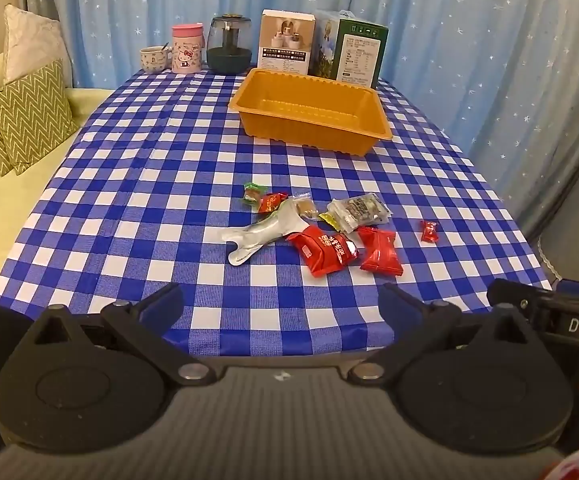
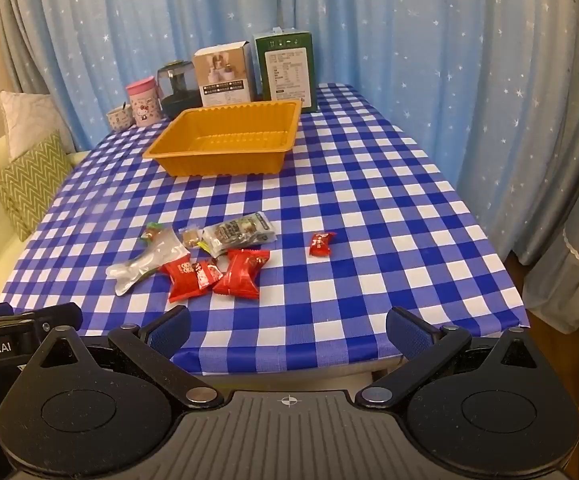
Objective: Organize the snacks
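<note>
Blue-padded, the left tool and right tool both gape fully wide, holding and touching nothing above the near edge of the tabletop. Snacks lie scattered between the tools and the orange tray. Small wrapper labels are unreadable.

A smooth, checked blue-and-white cloth with a faint sheen covers the bench, and near its far end stands an orange tray of thin matt plastic with a ribbed rim. In front of the tray lie glossy crinkled film wrappers: two red packets, a silvery foil pouch and a clear-film packet. Behind the tray stand two printed cardboard boxes, and matt, softly pleated fabric curtains hang beyond.
</note>
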Demonstrator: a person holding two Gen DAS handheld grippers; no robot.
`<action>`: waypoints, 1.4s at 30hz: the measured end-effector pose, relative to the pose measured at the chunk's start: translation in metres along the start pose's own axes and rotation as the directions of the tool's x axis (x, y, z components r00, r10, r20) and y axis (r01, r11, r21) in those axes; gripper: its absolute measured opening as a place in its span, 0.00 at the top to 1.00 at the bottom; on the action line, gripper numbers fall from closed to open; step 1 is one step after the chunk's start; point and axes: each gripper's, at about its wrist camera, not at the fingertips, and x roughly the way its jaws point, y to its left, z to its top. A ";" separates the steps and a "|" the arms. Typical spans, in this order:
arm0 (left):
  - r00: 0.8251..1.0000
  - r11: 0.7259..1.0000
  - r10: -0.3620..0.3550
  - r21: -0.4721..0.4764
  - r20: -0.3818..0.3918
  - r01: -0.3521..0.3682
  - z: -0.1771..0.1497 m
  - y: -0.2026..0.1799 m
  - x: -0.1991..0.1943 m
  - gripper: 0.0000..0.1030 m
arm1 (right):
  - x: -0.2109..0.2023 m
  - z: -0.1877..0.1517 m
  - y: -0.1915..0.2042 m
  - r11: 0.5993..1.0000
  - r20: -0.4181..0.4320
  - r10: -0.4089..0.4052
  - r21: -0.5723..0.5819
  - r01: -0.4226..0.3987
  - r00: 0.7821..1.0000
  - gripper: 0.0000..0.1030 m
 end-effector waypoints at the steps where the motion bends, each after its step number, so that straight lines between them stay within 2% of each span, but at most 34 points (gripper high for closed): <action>1: 1.000 1.000 0.000 0.002 0.001 0.000 0.000 0.000 0.000 0.00 | 0.000 0.000 0.000 1.000 0.001 0.000 0.000 0.000 1.000 0.00; 42: 1.000 1.000 -0.016 -0.002 0.011 0.016 0.002 -0.001 -0.003 0.00 | 0.000 0.001 0.002 1.000 0.002 0.000 0.000 0.000 1.000 0.00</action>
